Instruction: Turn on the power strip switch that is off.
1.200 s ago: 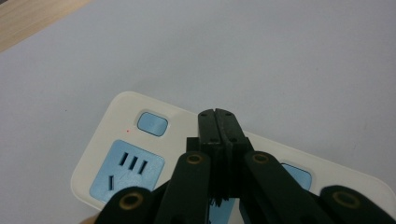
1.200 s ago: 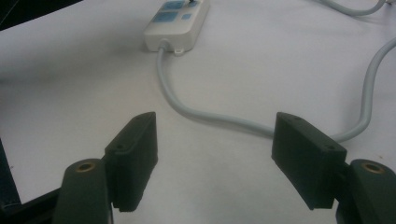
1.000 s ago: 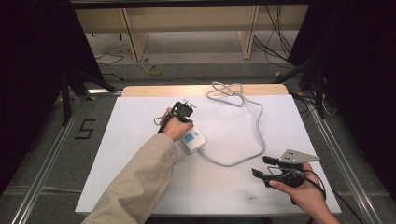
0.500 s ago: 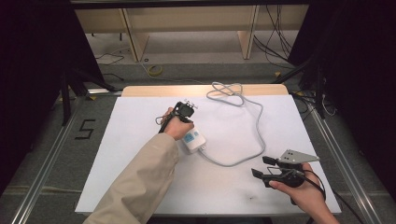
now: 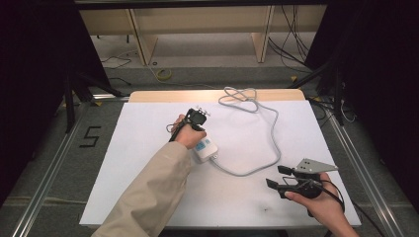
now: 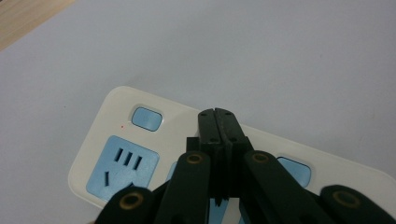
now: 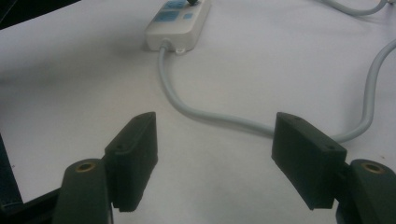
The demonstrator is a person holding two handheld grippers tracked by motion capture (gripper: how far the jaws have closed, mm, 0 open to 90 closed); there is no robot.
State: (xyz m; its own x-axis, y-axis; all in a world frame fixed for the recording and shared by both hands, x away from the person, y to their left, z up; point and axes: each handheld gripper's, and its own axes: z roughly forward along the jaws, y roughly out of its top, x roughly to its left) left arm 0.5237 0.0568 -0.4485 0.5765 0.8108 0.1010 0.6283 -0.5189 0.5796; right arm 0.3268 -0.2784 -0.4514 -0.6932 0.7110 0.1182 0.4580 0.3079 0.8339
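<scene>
A white power strip [image 6: 105,133] with blue sockets and blue switch buttons lies on the white sheet [image 5: 148,163], and it also appears small at the far side of the right gripper view as the strip [image 7: 177,23]. My left gripper [image 6: 218,114] is shut, with its joined tips right over the strip between two blue buttons; I cannot tell whether they touch it. From above, its black body [image 5: 196,118] sticks out of a hand just beyond the strip [image 5: 206,149]. The strip's grey cable [image 5: 272,133] curves right and back. My right gripper [image 5: 277,177] is held open near the front right, jaws wide apart over the sheet [image 7: 70,93].
The cable [image 7: 210,116] runs across in front of the right jaws and ends in loose loops [image 5: 239,96] at the table's far edge. A beige sleeve [image 5: 148,197] crosses the front left. Metal rails flank the table, and wooden shelving [image 5: 197,29] stands behind.
</scene>
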